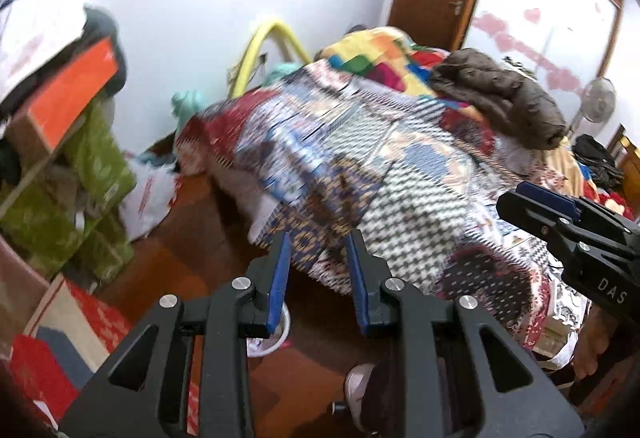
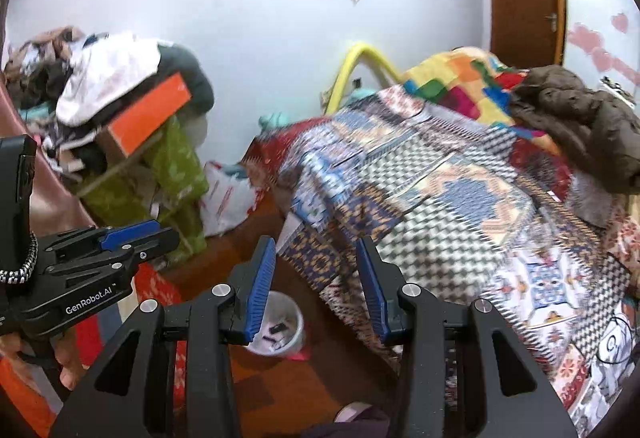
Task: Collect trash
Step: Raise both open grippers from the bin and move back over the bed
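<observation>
Mostly the patterned bed (image 2: 440,190) smears with motion blur, so we cannot read its details. Beside the bed's near corner, on the wooden floor, our white bin (image 2: 280,326) holds small dark scraps, half hidden behind a finger. We hold the left gripper (image 1: 318,270) and right gripper (image 2: 316,282) above it, jaws apart, empty.

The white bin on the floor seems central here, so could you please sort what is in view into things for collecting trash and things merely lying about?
For the job:
- white bin, with small dark scraps inside
- left tongs, open, empty
- right tongs, open, empty

Lying about:
- patterned bedspread
- brown jacket
- green boxes
- white plastic bag; contents unclear
</observation>
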Demonstrator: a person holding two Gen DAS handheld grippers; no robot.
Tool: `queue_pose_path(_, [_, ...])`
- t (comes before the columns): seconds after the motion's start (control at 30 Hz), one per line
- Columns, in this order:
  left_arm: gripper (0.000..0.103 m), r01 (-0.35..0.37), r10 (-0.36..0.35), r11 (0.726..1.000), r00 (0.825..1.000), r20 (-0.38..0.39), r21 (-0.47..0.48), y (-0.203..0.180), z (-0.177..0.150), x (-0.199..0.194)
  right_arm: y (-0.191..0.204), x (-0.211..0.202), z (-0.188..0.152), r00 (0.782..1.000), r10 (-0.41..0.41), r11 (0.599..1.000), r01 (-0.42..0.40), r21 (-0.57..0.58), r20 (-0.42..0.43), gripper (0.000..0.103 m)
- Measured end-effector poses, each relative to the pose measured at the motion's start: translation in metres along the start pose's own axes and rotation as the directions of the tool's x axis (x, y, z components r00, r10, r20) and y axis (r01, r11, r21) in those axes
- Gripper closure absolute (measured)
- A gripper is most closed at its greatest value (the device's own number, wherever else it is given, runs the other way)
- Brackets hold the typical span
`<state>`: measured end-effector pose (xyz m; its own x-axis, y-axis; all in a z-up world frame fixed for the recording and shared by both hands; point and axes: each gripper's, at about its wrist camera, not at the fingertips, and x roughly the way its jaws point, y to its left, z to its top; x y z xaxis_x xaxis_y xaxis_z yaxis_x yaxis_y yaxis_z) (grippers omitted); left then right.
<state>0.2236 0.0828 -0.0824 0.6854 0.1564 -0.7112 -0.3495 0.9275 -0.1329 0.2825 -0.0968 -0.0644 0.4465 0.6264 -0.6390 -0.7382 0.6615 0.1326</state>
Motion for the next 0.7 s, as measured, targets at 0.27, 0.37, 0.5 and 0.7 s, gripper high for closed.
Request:
queue_pose_path(0.27, [0.073, 0.053, -0.059, 0.994, 0.997, 0.058, 0.097, -0.075, 0.02, -0.002, -0.064, -0.042, -0.003, 0.993, -0.096, 0.994, 0.092, 0.064, 0.061, 0.064])
queue_pose_path(0.37, [0.073, 0.086, -0.095, 0.987, 0.994, 0.056, 0.138, -0.108, 0.026, 0.007, -0.09, -0.054, -0.007, 0.987, -0.146, 0.986, 0.139, 0.093, 0.065, 0.064])
queue_pose_path(0.5, [0.072, 0.141, -0.148, 0.975, 0.989, 0.028, 0.173, -0.146, 0.034, 0.022, -0.13, -0.07, -0.014, 0.977, -0.204, 0.97, 0.192, 0.152, 0.064, 0.064])
queue_pose_path(0.7, [0.072, 0.209, -0.206, 0.96, 0.978, -0.037, 0.186, -0.192, 0.046, 0.057, -0.18, -0.087, -0.026, 0.962, -0.268, 0.94, 0.251, 0.229, 0.045, 0.064])
